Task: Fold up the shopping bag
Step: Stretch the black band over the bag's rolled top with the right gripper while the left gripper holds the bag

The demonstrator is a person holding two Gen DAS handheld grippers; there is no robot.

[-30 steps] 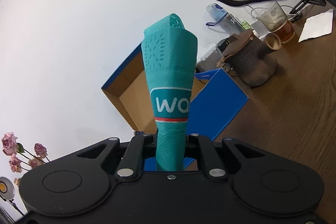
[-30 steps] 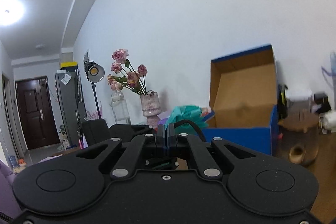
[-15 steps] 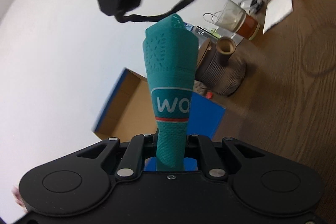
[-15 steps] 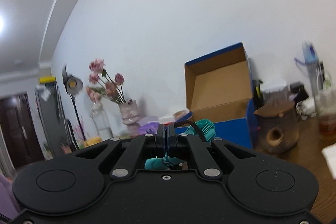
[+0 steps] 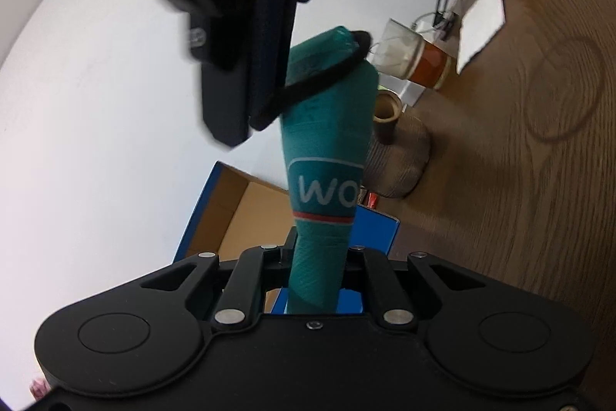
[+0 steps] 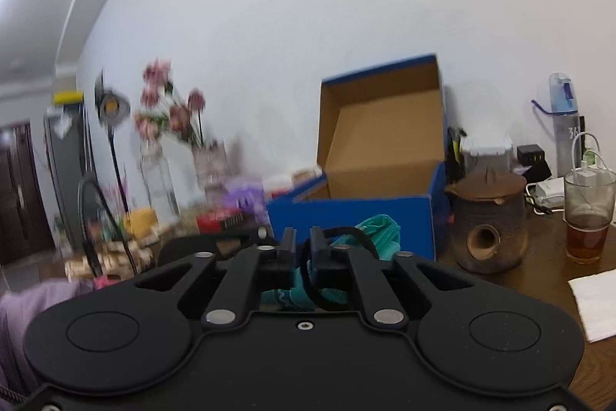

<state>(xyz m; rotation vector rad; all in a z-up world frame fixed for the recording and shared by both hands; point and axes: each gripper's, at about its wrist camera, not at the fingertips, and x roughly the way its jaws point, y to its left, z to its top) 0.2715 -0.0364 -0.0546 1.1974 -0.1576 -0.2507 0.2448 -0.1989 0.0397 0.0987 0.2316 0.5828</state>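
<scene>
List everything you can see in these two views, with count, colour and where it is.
shopping bag: one, teal, rolled, held by left gripper
elastic band: one, black, looped over bag's tip
box: one, blue, open, by the wall
teapot: one, brown, right of box
glass of tea: one, clear, right of teapot
water bottle: one, blue-capped, behind glass
napkin: one, white, table's right edge
flowers: one bunch, pink, left of box
table: one, brown wood
left gripper: shut on bag
right gripper: jaws opening, band between them
</scene>
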